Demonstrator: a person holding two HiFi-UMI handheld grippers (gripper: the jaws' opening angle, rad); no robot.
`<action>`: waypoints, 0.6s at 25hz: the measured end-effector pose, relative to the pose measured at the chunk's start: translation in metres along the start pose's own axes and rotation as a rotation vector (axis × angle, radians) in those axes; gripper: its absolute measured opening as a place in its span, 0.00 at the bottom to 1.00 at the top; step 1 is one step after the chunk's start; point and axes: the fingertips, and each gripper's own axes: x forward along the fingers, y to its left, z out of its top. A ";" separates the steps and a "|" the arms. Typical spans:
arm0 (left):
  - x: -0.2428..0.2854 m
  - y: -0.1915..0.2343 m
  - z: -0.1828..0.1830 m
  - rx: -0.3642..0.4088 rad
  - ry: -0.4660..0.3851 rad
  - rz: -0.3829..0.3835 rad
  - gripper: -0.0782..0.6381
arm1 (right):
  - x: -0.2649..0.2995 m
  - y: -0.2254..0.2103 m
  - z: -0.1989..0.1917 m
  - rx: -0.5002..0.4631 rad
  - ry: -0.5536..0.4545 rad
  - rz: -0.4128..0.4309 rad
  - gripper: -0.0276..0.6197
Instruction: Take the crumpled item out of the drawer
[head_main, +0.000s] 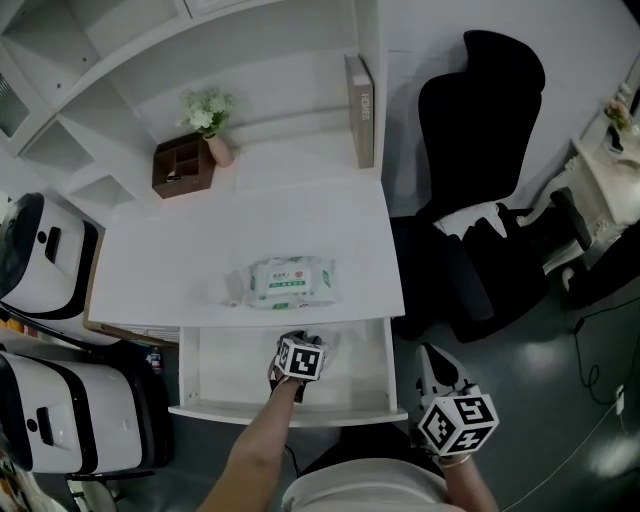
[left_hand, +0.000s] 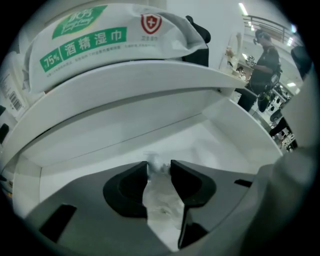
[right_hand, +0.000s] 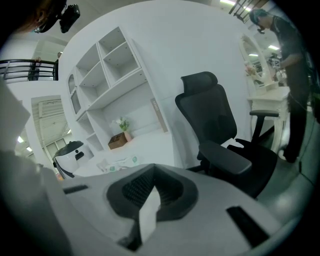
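The shallow white pull-out drawer (head_main: 225, 375) stands open at the 6 o'clock edge of the white desk top (head_main: 230, 240), and the left gripper (left_hand: 159, 164) reaches down into its right half. The crumpled white paper (left_hand: 161, 197) lies on the drawer floor between the jaws, which have narrowed onto it, the dark pads against its sides. At 12 o'clock from that gripper the desk's front edge overhangs the back of the drawer, with the green-and-white soft pack of wet wipes (head_main: 292, 282) lying near that edge. The right gripper (right_hand: 152, 180) hangs outside the drawer at about 4 o'clock from it, its jaws together at the tips with nothing between. A black mesh office chair (head_main: 480, 150) stands at 3 o'clock from the desk. A brown wooden organiser box (head_main: 183, 165) and a pink vase of white flowers (head_main: 212, 118) sit at 11 o'clock, an upright grey book (head_main: 360, 110) at 1 o'clock, and rounded white-and-black machines (head_main: 45, 260) at 9 o'clock.
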 end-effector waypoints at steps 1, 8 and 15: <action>0.000 -0.001 0.000 0.003 -0.002 -0.001 0.30 | 0.001 0.000 -0.001 0.000 0.001 0.001 0.05; 0.000 -0.003 0.000 0.014 0.009 0.001 0.27 | 0.003 0.002 -0.003 0.001 0.008 0.011 0.05; -0.008 -0.002 0.000 0.050 -0.002 0.035 0.21 | 0.004 0.006 -0.002 -0.005 0.014 0.028 0.05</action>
